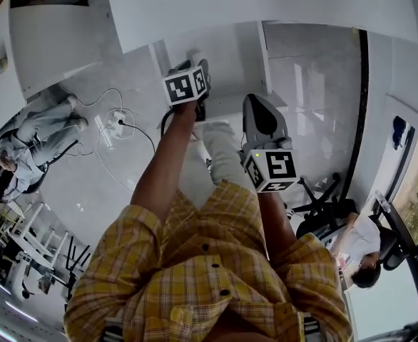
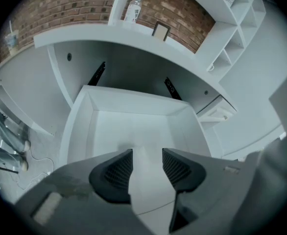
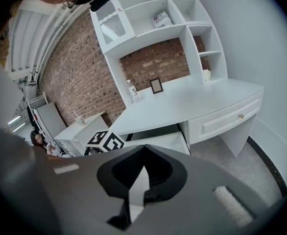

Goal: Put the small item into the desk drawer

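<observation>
Drawer [image 2: 129, 101], one, open, below left tongs [image 2: 147, 155], released and empty; right tongs [image 3: 144, 153] clenched on nothing.

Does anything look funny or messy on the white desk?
Only the desk drawer: it hangs pulled out and no item shows inside. The left gripper hovers over it, jaws apart and empty. Nothing looks spilled or broken.

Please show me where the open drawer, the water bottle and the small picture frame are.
open drawer [image 2: 133, 126], left gripper view, on its bare white bottom.
water bottle [image 2: 132, 11], left gripper view, on its body.
picture frame [image 2: 160, 31], left gripper view, on its middle.
</observation>
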Demonstrator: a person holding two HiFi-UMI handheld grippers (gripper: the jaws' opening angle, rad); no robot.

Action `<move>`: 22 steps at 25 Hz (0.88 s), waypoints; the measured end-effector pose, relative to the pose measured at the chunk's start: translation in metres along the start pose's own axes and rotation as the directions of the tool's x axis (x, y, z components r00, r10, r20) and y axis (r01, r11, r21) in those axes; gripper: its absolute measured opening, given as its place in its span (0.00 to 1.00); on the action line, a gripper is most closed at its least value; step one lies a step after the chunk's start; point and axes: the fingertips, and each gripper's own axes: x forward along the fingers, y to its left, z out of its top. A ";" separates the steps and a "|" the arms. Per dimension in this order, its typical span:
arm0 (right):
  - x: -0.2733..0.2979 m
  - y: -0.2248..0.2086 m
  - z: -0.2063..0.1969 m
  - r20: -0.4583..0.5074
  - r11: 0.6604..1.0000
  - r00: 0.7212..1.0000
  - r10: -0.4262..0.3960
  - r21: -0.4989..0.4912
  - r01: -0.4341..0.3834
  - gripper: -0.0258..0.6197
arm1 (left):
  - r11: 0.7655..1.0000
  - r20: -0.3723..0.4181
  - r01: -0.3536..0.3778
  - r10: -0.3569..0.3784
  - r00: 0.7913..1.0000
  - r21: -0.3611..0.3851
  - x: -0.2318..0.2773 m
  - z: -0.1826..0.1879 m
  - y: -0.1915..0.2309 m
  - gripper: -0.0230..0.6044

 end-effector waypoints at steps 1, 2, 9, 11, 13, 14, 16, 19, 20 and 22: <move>-0.001 0.003 0.004 0.007 1.000 1.000 0.002 -0.002 -0.002 0.04 | 1.000 0.010 0.001 -0.001 1.000 0.005 -0.007 0.003 -0.001 0.35; -0.002 0.006 0.008 0.012 1.000 1.000 0.003 -0.003 -0.003 0.04 | 1.000 0.019 0.003 -0.003 1.000 0.010 -0.013 0.006 -0.001 0.35; -0.012 0.027 0.027 0.035 0.999 0.999 0.000 -0.038 0.001 0.04 | 0.998 0.126 0.041 -0.047 0.991 0.052 -0.072 0.028 -0.019 0.33; -0.017 0.034 0.035 0.051 0.999 0.999 0.004 -0.053 -0.001 0.04 | 0.996 0.166 0.054 -0.065 0.984 0.070 -0.093 0.036 -0.025 0.33; -0.022 0.041 0.045 0.073 0.998 0.997 0.007 -0.062 -0.002 0.04 | 0.995 0.208 0.066 -0.081 0.975 0.081 -0.113 0.042 -0.030 0.30; -0.026 0.044 0.048 0.080 0.998 0.997 0.007 -0.063 -0.002 0.04 | 0.994 0.225 0.071 -0.089 0.970 0.088 -0.123 0.043 -0.033 0.29; -0.034 0.050 0.055 0.091 0.998 0.996 0.010 -0.068 -0.004 0.04 | 0.992 0.258 0.078 -0.103 0.961 0.103 -0.146 0.047 -0.040 0.27; -0.045 0.063 0.066 0.101 0.997 0.995 0.018 -0.081 -0.010 0.04 | 0.988 0.299 0.083 -0.118 0.947 0.126 -0.181 0.051 -0.046 0.22; -0.049 0.066 0.069 0.105 0.997 0.994 0.020 -0.083 -0.011 0.04 | 0.987 0.311 0.086 -0.125 0.942 0.136 -0.192 0.052 -0.048 0.21; -0.054 0.072 0.077 0.124 0.996 0.992 0.024 -0.086 -0.013 0.04 | 0.983 0.342 0.090 -0.141 0.929 0.160 -0.210 0.058 -0.053 0.19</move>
